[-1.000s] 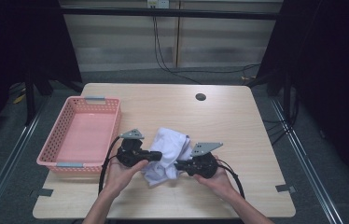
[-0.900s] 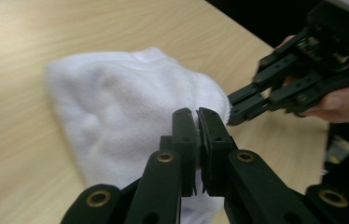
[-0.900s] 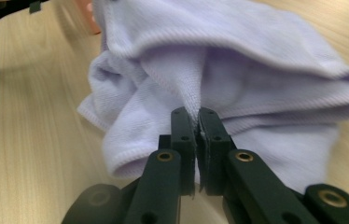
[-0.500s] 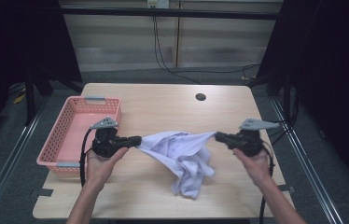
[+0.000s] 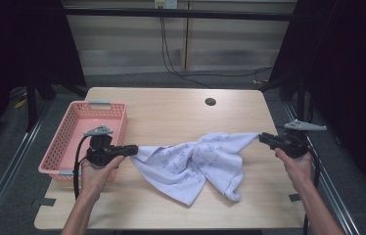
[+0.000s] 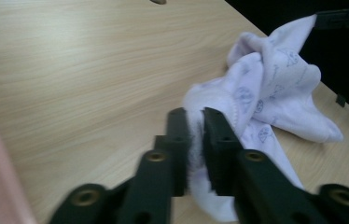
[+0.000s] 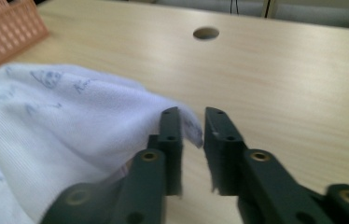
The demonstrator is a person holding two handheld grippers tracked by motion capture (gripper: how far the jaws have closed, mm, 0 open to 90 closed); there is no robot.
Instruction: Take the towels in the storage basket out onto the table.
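From where I stand, the person's left hand (image 5: pixel 94 172) grips the left hand-held gripper (image 5: pixel 131 150) near the front left of the desk (image 5: pixel 171 110), its jaws pressed together on one corner of a white cloth (image 5: pixel 198 159) printed with small bluish marks; in the left gripper view the fabric is squeezed between the two black jaws of that hand-held gripper (image 6: pixel 194 135). The cloth (image 6: pixel 275 88) runs from those jaws across to the right hand-held gripper (image 5: pixel 264 138), held by the right hand (image 5: pixel 296 164) at the desk's right edge. In the right gripper view the jaws of the right hand-held gripper (image 7: pixel 192 133) stand slightly apart with the cloth's (image 7: pixel 56 126) corner tip lying in the gap against one jaw, so I cannot tell whether it is truly pinched. Between the two hand-held grippers the cloth sags, its lower folds resting on the desk. Just beyond the left hand-held gripper sits a pink basket (image 5: pixel 68 137). Farther off, beyond the cloth, a round hole (image 5: pixel 210 102) shows in the desk top.
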